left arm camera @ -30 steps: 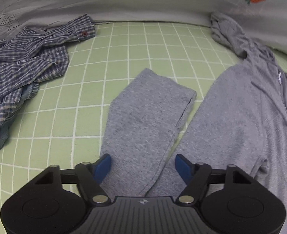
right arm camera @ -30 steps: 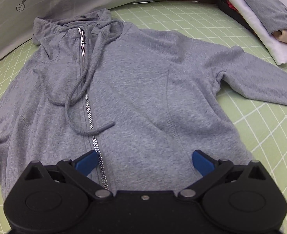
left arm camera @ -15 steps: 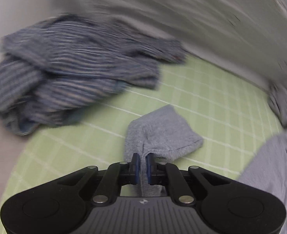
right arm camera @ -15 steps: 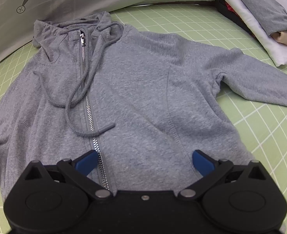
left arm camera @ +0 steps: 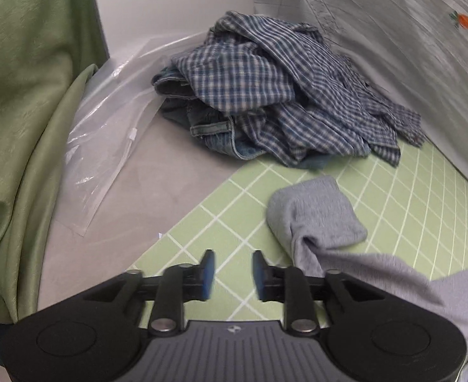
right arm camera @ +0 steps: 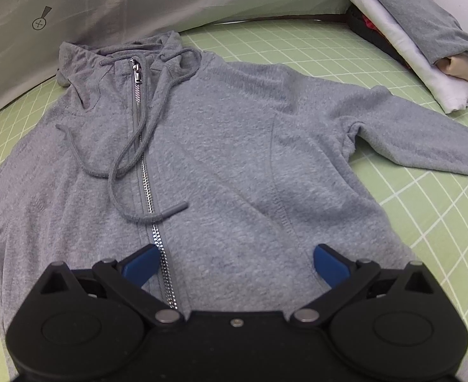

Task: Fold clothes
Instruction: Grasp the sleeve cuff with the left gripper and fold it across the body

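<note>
A grey zip hoodie (right arm camera: 234,165) lies face up on the green grid mat (right arm camera: 424,216), zipper closed, drawstrings loose on its chest. Its right sleeve (right arm camera: 424,140) stretches out to the right. My right gripper (right arm camera: 234,262) is open and empty over the hoodie's lower hem. In the left wrist view the hoodie's other sleeve (left arm camera: 316,216) lies bunched on the mat, its cuff end to the right of my left gripper (left arm camera: 232,273). My left gripper is partly open and empty, with bare mat between its blue pads.
A crumpled blue plaid shirt (left arm camera: 281,95) over denim lies at the mat's far corner. A clear plastic bag (left arm camera: 106,146) and a green curtain (left arm camera: 20,111) are at the left. Folded clothes (right arm camera: 424,38) are stacked at the back right. A grey printed sheet (right arm camera: 138,0) lines the back.
My left gripper closed on the grey sleeve, pulled it, then opened and let it go. It now points further left. My right gripper stayed open over the hem.
</note>
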